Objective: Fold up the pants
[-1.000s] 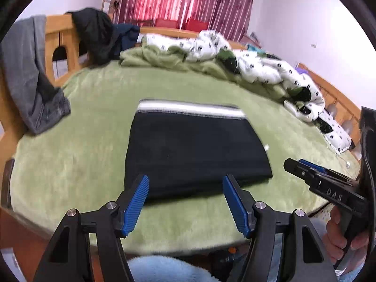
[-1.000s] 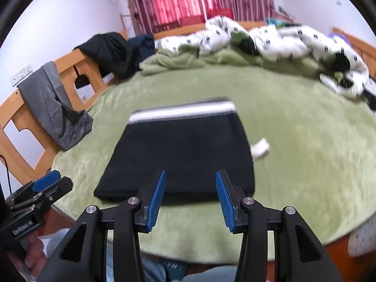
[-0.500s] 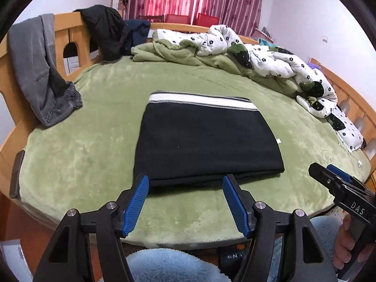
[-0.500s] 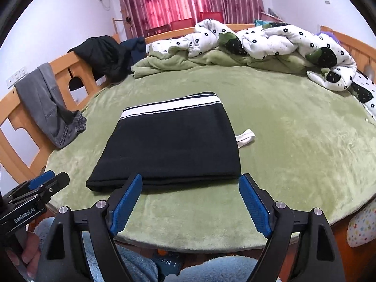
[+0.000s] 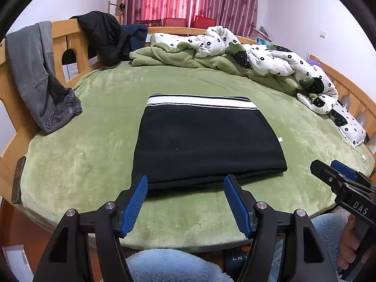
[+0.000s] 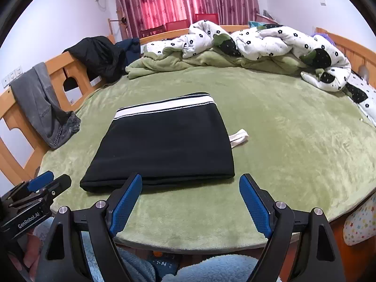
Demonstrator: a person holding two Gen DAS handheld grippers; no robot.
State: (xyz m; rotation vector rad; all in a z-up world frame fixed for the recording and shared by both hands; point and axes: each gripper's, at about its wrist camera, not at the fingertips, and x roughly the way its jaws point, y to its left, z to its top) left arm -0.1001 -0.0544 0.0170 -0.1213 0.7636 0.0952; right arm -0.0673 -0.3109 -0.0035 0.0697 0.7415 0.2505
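Observation:
The black pants (image 5: 204, 141) lie folded into a flat rectangle on the green bed cover (image 5: 77, 164), with the white-striped waistband at the far edge. They also show in the right wrist view (image 6: 164, 145), where a white tag sticks out at their right side. My left gripper (image 5: 185, 185) is open and empty, just in front of the near fold. My right gripper (image 6: 190, 188) is open and empty, at the near right corner of the pants. Each gripper shows at the edge of the other's view.
Grey jeans (image 5: 40, 77) and a dark jacket (image 5: 103, 35) hang on the wooden bed frame (image 5: 63, 37) at the left. A rumpled green blanket and white flowered quilt (image 5: 270, 63) lie along the far and right sides. My lap in light blue fleece is below the bed edge.
Both grippers have pulled back toward the near bed edge, away from the pants. My right gripper's jaws opened wider. The pants stayed in place.

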